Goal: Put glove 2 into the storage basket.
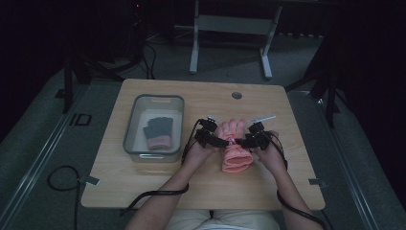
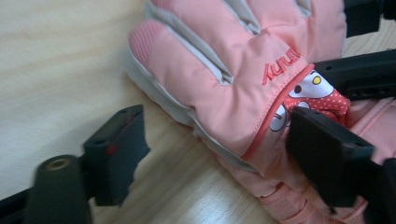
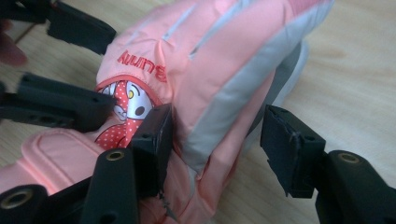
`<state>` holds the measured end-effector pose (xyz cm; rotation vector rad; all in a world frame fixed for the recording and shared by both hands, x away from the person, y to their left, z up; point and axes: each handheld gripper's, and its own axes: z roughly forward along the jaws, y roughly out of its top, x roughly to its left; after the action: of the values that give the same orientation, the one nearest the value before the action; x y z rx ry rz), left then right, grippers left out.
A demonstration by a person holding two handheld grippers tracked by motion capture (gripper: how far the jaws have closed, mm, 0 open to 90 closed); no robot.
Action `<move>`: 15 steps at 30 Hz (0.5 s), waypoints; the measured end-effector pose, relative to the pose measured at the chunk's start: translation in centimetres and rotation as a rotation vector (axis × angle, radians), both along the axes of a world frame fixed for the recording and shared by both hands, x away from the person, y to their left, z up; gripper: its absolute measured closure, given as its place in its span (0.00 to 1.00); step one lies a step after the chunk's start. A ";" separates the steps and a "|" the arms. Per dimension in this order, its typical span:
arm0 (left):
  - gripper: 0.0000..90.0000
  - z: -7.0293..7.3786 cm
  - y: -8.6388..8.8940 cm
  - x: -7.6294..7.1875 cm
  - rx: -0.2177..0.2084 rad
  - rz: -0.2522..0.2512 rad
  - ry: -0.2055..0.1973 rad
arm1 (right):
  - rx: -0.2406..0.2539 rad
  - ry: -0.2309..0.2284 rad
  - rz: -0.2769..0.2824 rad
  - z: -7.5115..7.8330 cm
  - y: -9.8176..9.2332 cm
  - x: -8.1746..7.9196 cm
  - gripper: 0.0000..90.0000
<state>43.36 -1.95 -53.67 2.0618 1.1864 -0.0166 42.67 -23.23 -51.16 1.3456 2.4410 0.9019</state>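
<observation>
A pink padded glove (image 1: 235, 155) with grey finger strips and a cartoon patch lies flat mid-table, fingers pointing away from the person. My left gripper (image 1: 223, 141) is at its left side and my right gripper (image 1: 241, 142) at its right side, near the wrist. In the left gripper view the gripper (image 2: 219, 154) is open, one jaw on the table and one resting on the glove (image 2: 224, 60). In the right gripper view the gripper (image 3: 222, 149) is open astride the glove's (image 3: 224, 60) edge. One jaw touches the fabric and the other stands clear.
A clear plastic bin (image 1: 129, 129) stands on the left of the wooden table (image 1: 191, 182), holding a dark grey glove (image 1: 158, 132) with a pink cuff. A round grommet (image 1: 236, 95) sits near the far edge. Cables trail off the front.
</observation>
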 end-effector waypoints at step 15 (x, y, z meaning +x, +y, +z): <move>0.78 -0.9 -0.1 0.5 -0.115 -0.033 0.102 | 0.124 0.095 -0.024 -1.3 0.1 0.5 0.69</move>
<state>43.87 -2.08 -54.60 1.9992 1.1842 -0.2030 43.14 -23.17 -52.42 1.4886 2.4687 1.0218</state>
